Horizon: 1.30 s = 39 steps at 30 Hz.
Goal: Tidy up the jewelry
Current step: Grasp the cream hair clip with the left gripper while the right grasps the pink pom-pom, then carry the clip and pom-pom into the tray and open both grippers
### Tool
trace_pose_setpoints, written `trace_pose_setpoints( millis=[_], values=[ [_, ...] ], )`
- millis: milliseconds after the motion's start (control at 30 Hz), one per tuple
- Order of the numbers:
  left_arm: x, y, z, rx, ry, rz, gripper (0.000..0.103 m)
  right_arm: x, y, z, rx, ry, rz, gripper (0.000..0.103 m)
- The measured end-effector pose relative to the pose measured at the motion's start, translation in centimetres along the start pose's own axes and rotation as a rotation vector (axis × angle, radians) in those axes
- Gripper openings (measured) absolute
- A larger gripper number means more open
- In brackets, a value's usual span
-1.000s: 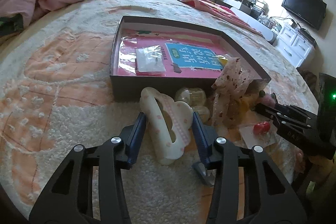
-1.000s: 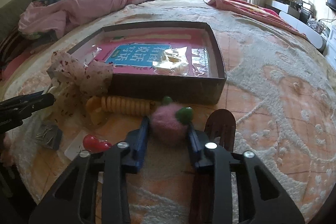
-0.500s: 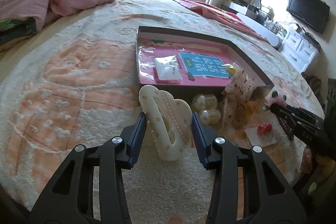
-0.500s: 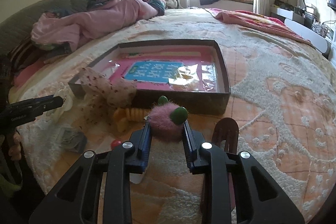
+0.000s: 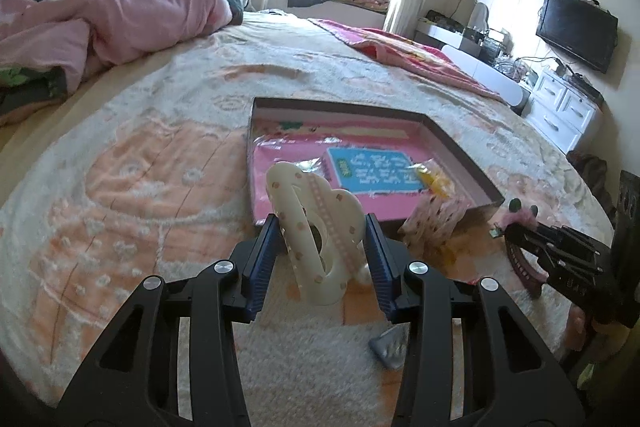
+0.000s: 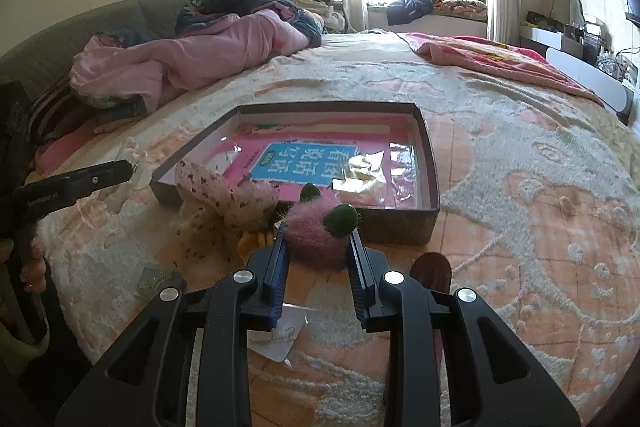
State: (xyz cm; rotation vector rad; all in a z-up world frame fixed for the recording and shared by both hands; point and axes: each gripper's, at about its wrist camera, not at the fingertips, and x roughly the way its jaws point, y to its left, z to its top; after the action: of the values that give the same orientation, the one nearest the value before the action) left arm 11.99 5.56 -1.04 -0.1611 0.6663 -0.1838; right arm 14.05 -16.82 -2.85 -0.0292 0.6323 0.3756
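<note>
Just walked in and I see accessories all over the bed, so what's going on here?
A person is sorting hair accessories into a shallow box on the bed, with hand-held tongs in each hand. The left tongs are clamped on a cream cloud-shaped hair claw, held above the blanket just short of the box. The right tongs grip a fuzzy pink pom-pom clip near the box's front wall. A floral scrunchie, a brown clip and other bits lie outside the box.
</note>
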Motion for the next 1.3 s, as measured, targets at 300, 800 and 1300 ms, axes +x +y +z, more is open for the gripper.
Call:
trace_pose_setpoints(
  millis=[300, 800, 1300],
  values=[
    [1.9, -2.4, 2.2, 0.034, -0.016, -0.03, 0.034, -0.3, -1.3, 1.6, 0.013, -0.033, -0.028, 0.026],
    [6.2, -4.9, 4.1, 0.067, -0.001, -0.065, 0.034, 0.2, -2.8, 3.6, 0.011, -0.065, -0.063, 0.026],
    [9.7, -5.3, 4.2, 0.082, 0.045, -0.078, 0.034, 2.8, -4.2, 5.8, 0.002, -0.06, -0.1, 0.026]
  ],
)
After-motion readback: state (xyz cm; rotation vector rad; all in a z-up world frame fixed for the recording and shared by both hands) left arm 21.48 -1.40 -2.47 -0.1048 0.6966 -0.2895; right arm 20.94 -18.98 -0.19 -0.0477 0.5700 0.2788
